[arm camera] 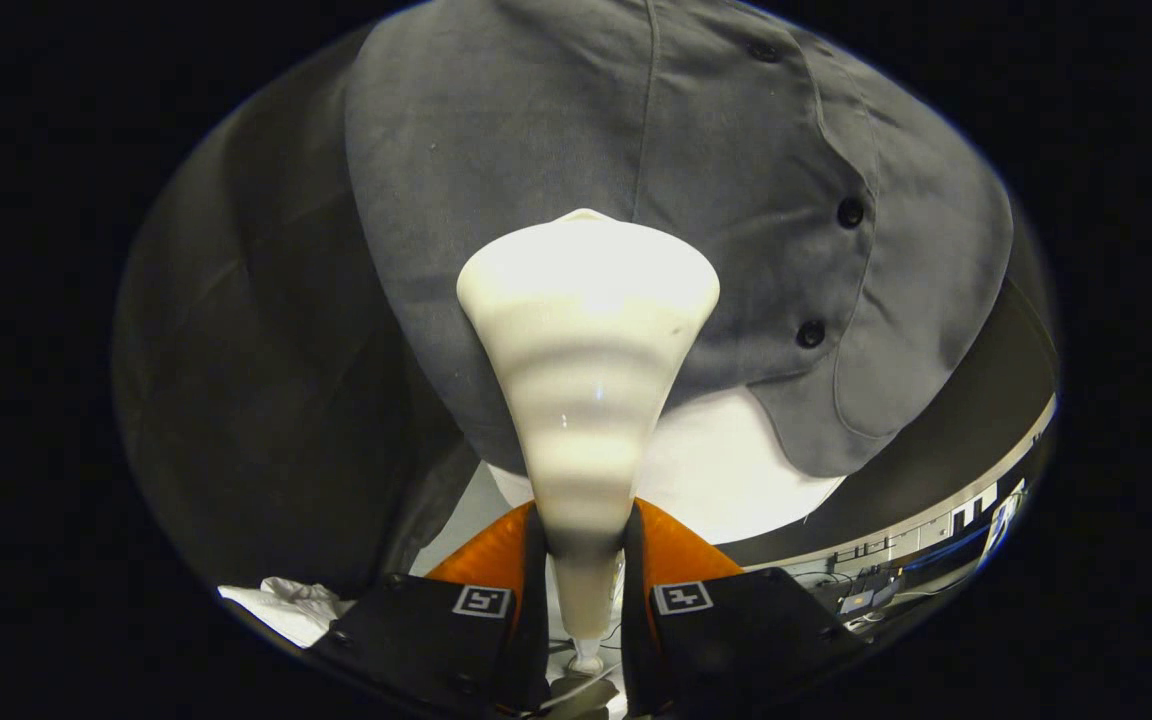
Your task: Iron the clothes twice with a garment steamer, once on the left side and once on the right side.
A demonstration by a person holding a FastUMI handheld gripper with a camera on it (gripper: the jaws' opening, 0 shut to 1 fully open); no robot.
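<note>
my gripper [584,560] fingers pinched on the white steamer [586,370] handle | steamer head flares out ahead of the fingers, right up against the grey shirt [556,130] | buttons [849,212] off to its right

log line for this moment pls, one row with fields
gripper: shut on steamer | steamer: head against grey shirt | grey shirt: hanging, buttons beside head | phase: steaming pass

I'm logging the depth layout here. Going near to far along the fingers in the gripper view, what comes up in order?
Tool shut on the steamer's handle → white garment steamer widening to its head → grey buttoned shirt that the head meets.
</note>
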